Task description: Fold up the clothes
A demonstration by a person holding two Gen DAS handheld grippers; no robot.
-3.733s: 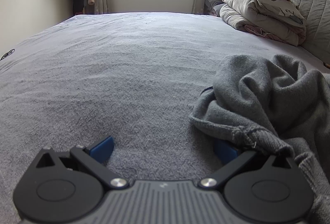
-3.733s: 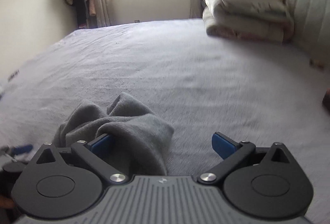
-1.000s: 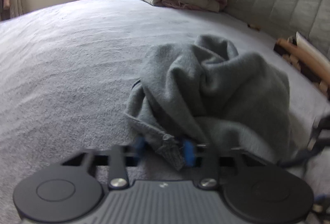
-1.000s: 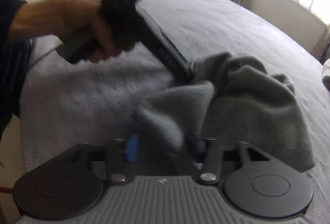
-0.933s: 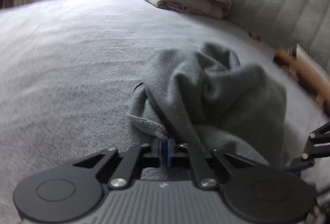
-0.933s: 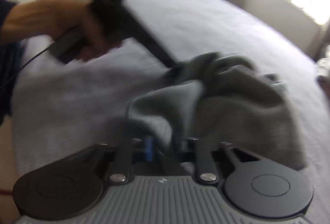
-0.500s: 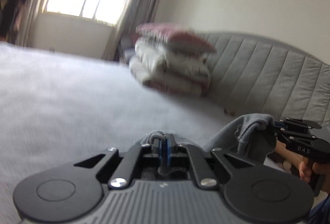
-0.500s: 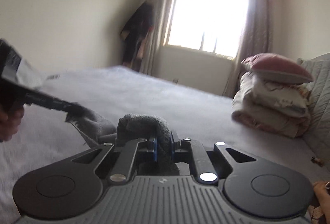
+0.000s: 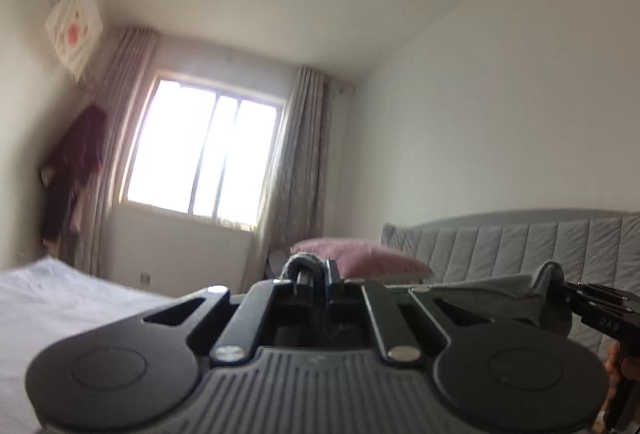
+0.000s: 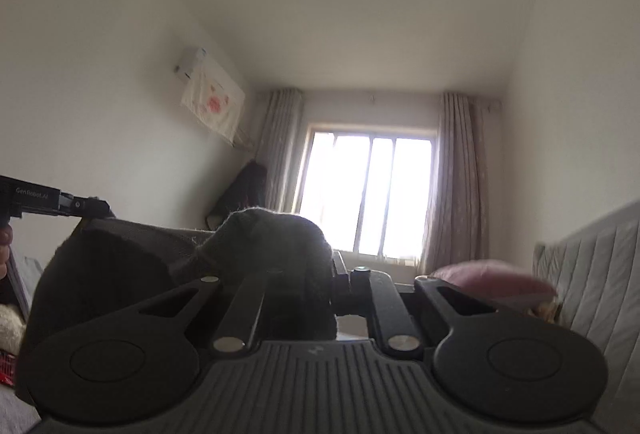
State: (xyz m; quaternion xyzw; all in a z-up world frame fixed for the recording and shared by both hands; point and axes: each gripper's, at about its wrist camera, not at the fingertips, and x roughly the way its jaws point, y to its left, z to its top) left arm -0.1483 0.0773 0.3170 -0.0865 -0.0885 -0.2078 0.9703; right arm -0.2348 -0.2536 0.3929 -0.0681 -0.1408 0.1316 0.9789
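Observation:
A grey knitted garment is held up in the air, stretched between both grippers. My left gripper is shut on a bunched edge of the cloth, which pokes up between its blue pads. At the right edge of the left wrist view, the right gripper pinches the other end. In the right wrist view the garment drapes over my right gripper, shut on it, and hides the fingertips. At far left, the left gripper holds the far corner, and the cloth sags between the two.
The grey bed cover lies low at the left. A pink pillow on stacked bedding sits by the padded headboard. Behind are a bright window with curtains and dark clothes hanging in the corner.
Both grippers closed on the crumpled garment and raised it off the bed. Both views now tilt up toward wall and ceiling, with the cloth pulled out between the grippers.

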